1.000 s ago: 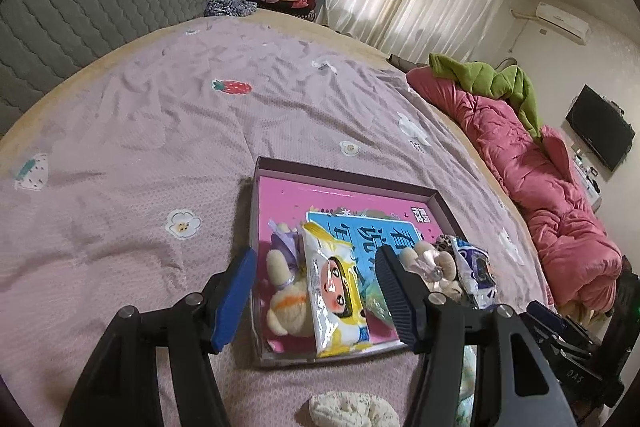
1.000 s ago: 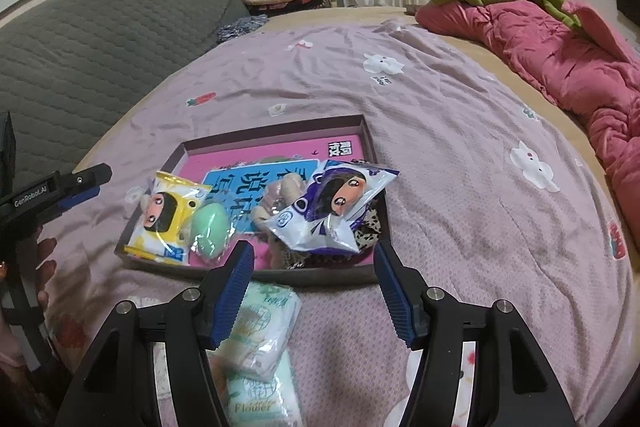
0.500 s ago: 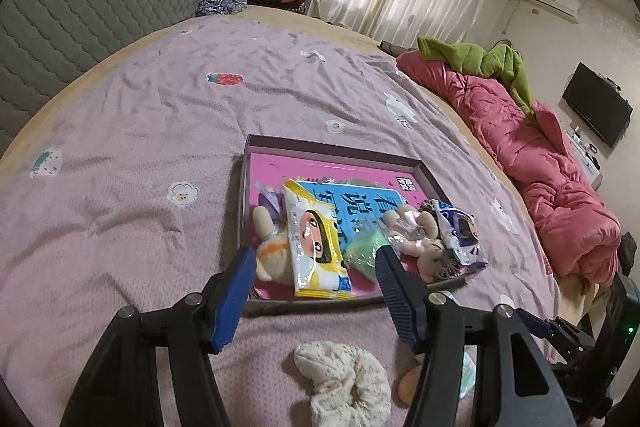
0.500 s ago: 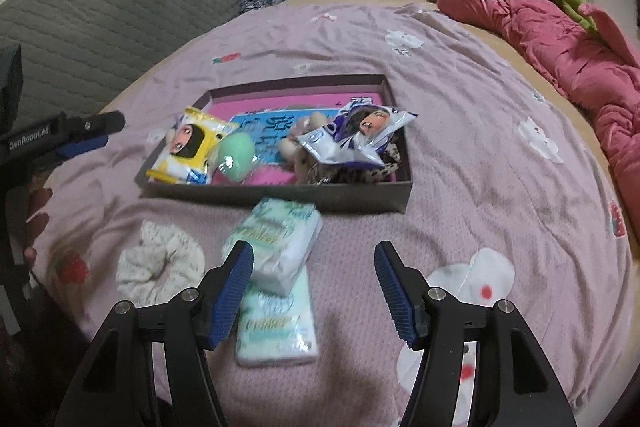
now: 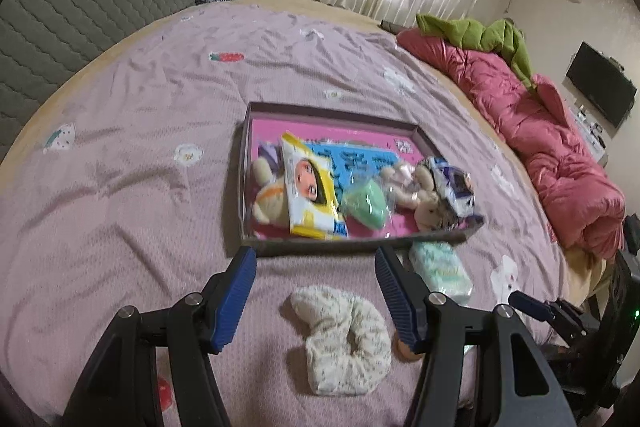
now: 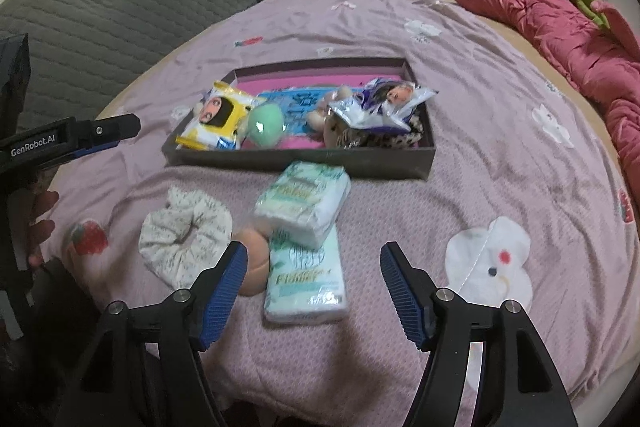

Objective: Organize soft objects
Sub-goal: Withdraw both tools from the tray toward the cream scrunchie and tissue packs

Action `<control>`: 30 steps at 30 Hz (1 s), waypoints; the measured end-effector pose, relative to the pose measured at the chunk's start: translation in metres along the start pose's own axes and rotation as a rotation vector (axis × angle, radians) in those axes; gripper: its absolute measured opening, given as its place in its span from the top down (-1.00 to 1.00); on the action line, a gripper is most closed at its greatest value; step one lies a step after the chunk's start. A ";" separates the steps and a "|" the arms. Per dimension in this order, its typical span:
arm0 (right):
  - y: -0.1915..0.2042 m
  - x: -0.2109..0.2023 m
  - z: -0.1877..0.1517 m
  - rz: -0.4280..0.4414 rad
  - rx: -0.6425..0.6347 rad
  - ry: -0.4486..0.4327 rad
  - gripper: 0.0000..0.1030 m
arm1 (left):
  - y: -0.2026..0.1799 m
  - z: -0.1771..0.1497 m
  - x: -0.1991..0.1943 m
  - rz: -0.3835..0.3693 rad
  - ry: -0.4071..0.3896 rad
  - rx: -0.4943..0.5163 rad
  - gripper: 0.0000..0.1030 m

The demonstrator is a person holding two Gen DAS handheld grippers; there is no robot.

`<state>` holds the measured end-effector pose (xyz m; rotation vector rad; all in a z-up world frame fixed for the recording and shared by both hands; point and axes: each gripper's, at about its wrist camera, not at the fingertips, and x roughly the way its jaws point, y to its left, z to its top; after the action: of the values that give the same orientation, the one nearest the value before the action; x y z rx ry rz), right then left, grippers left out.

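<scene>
Lower centre of the right wrist view crowded: two stacked pale green tissue packs (image 6: 306, 247), peach round pad (image 6: 253, 261) and cream floral scrunchie (image 6: 185, 235) close together. Above them, shallow dark cardboard tray (image 6: 296, 161) packed full. Bare lilac bedspread (image 6: 500, 163) at right, open up to the heaped pink quilt (image 6: 580, 39).

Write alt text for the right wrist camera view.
An open hand-held gripper hovers over two stacked pale green tissue packs on a lilac bedspread. Beside them lie a floral cream scrunchie and a peach sponge; behind, a shallow dark box holds snack packets and plush toys.
</scene>
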<state>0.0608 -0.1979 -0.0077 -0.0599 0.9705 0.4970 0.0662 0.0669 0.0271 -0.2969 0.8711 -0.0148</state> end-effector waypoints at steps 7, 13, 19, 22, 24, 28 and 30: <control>0.004 0.009 -0.009 0.017 -0.005 0.033 -0.39 | 0.002 -0.020 0.008 -0.001 0.061 -0.008 -0.19; 0.005 0.023 -0.014 -0.005 -0.020 0.060 -0.39 | 0.000 -0.034 0.021 -0.006 0.118 0.001 -0.19; 0.005 0.036 -0.018 -0.031 -0.045 0.078 -0.39 | -0.003 -0.047 0.039 -0.013 0.191 0.021 -0.19; 0.007 0.039 -0.018 -0.051 -0.058 0.066 -0.39 | -0.003 -0.051 0.045 -0.013 0.210 0.021 -0.19; 0.005 0.042 -0.017 -0.064 -0.057 0.058 -0.39 | -0.002 -0.053 0.050 -0.015 0.224 0.013 -0.19; 0.000 0.047 -0.017 -0.058 -0.039 0.055 -0.39 | 0.002 -0.057 0.058 -0.021 0.240 -0.005 -0.19; 0.000 0.049 -0.018 -0.058 -0.040 0.056 -0.39 | 0.003 -0.057 0.060 -0.021 0.235 -0.009 -0.19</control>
<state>0.0698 -0.1837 -0.0572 -0.1381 1.0112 0.4634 0.0613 0.0473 -0.0535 -0.3165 1.1010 -0.0663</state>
